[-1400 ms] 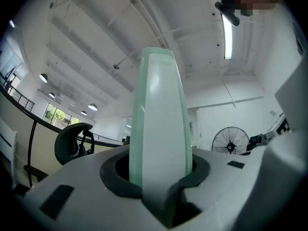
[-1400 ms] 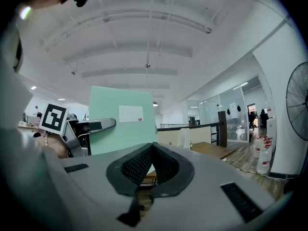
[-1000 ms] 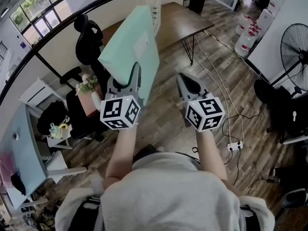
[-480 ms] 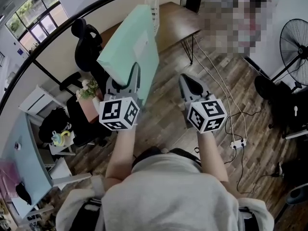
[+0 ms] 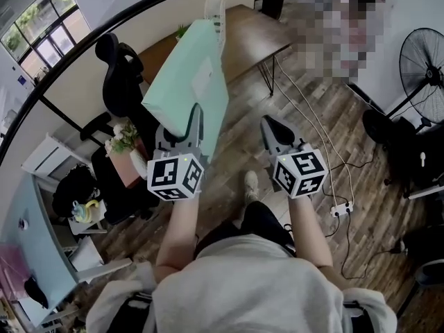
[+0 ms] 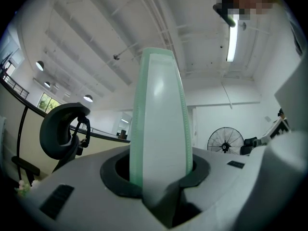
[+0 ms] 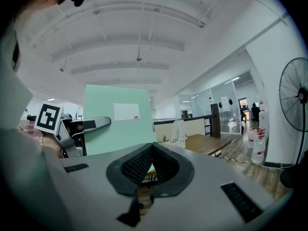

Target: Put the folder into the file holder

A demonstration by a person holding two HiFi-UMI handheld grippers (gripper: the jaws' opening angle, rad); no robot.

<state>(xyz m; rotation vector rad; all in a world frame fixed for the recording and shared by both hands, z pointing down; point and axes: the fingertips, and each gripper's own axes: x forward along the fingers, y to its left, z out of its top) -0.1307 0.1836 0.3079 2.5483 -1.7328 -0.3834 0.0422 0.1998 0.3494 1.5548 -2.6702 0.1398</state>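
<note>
A mint-green folder (image 5: 191,75) with a white label stands upright in the air, and my left gripper (image 5: 189,116) is shut on its lower edge. In the left gripper view the folder (image 6: 161,129) rises straight out from between the jaws. My right gripper (image 5: 272,125) is held beside it, apart from the folder, shut with nothing between its jaws. The right gripper view shows the folder's face (image 7: 118,119) at left. A white file holder (image 5: 215,9) stands on the near end of a brown table (image 5: 253,37) ahead, also seen as the file holder (image 7: 179,131).
A black office chair (image 5: 118,64) and a potted flower (image 5: 123,136) are to the left. A standing fan (image 5: 423,68) is at the right. Cables and a power strip (image 5: 340,210) lie on the wooden floor. A railing curves along the left.
The person has stepped forward; a foot now shows below the grippers. The table and file holder have drawn slightly nearer. The folder stays gripped the same way.
</note>
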